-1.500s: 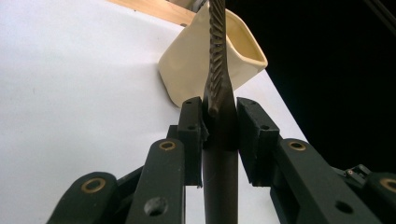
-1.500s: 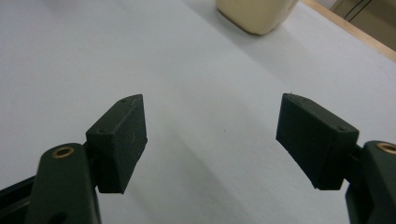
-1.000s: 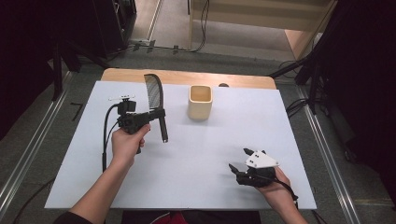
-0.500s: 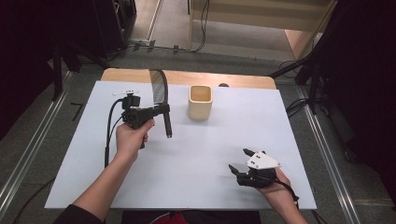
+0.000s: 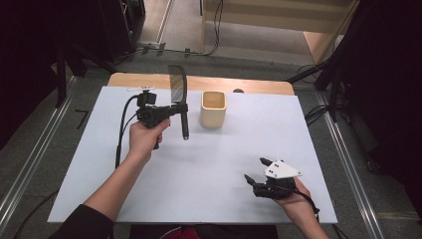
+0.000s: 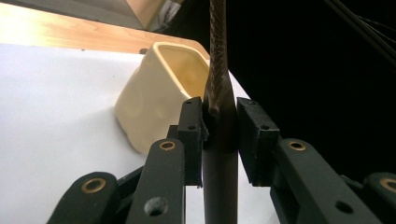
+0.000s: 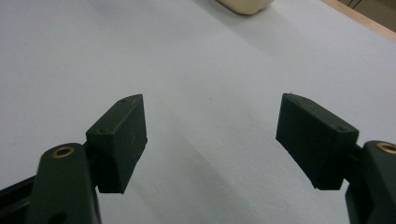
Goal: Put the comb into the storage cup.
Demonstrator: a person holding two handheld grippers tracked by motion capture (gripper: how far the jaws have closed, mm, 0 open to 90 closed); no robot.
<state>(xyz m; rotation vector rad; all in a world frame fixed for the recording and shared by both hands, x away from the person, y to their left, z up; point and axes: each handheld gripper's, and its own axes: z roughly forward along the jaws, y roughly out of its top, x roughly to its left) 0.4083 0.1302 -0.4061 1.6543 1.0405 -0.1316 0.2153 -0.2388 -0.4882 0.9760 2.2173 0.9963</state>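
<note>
Two grippers: one per hand, both over white table top [image 5: 209, 164].
L gripper [image 5: 180, 108]: held up by left hand [image 5: 144, 137], above the far-left part of the table, just left of the cup.
L gripper state: jaws pinched on a dark comb [image 5: 178, 89]; left gripper view shows both pads pressed against comb [image 6: 218, 93] from either side, near where teeth meet handle.
Comb pose: roughly upright in high view, toothed part up past far table edge, plain handle end hanging down below jaws toward table. Can't tell if handle tip touches the surface.
Cup [image 5: 213, 108]: cream, squarish, open top, stands upright on table's far-centre part. In left gripper view cup [image 6: 154, 93] sits just behind and left of the pinched comb; touching or apart, can't tell.
R gripper [image 5: 256, 174]: low at near-right part of table, in right hand [image 5: 296, 199], grey three-cornered plate on top, well apart from cup and comb.
R gripper state: jaws spread wide, nothing between them; right gripper view shows bare white table [image 7: 210, 93] in the gap between its pads [image 7: 122, 140].
Right gripper view, top edge: bottom of cup [image 7: 245, 6] far off, wood strip at top-right corner.
Cable: black, trails from L gripper down along left forearm.
Table edge: wood strip [image 5: 219, 83] shows along far side past white top.
</note>
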